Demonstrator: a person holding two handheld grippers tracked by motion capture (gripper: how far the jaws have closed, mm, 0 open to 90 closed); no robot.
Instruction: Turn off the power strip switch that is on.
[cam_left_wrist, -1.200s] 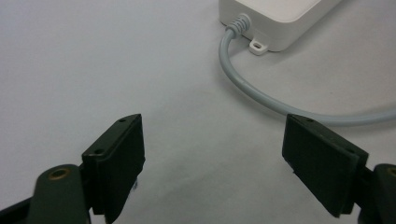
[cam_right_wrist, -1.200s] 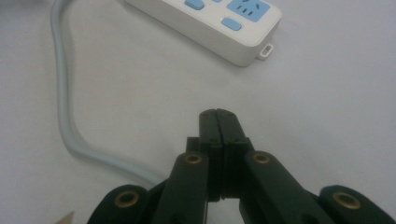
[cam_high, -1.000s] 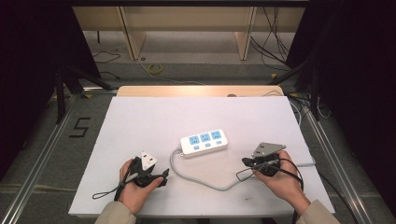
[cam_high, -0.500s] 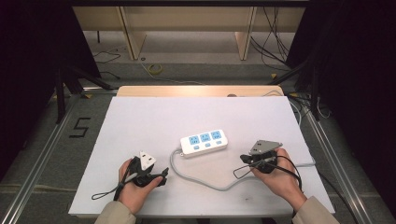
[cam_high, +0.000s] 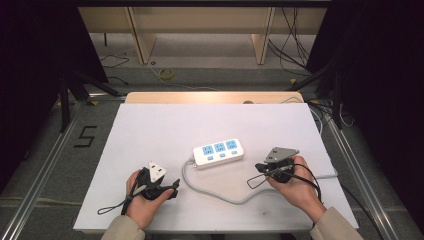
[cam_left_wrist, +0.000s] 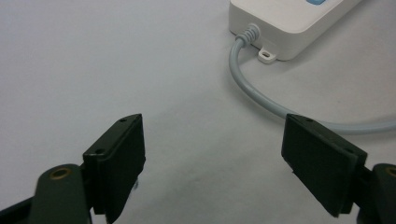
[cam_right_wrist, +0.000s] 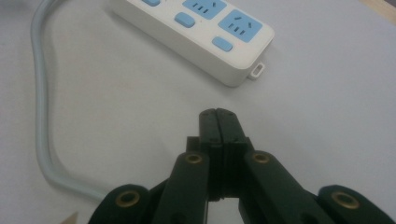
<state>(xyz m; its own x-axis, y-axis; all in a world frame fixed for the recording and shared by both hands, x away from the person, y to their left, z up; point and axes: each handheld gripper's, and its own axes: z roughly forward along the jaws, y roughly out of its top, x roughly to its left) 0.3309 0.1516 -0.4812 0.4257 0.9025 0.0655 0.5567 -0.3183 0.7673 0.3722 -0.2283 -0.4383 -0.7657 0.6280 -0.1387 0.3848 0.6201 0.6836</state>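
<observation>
The power strip (cam_high: 218, 152) lies on the counter (cam_high: 165, 125), between the 2 grippers and just beyond both. Ahead and right of the left gripper (cam_high: 173, 186) fingers lies its cord (cam_left_wrist: 261, 95); the strip's end sits just ahead of the right gripper (cam_high: 259, 169) fingers.

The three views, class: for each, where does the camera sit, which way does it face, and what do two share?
High view: above the table, facing forward and down; both hands, left gripper, right gripper.
Left gripper view: rides that gripper, over open black jaws.
Right gripper view: rides that gripper, over shut jaws.
Shared: white plastic power strip with blue sockets, grey cable.
</observation>
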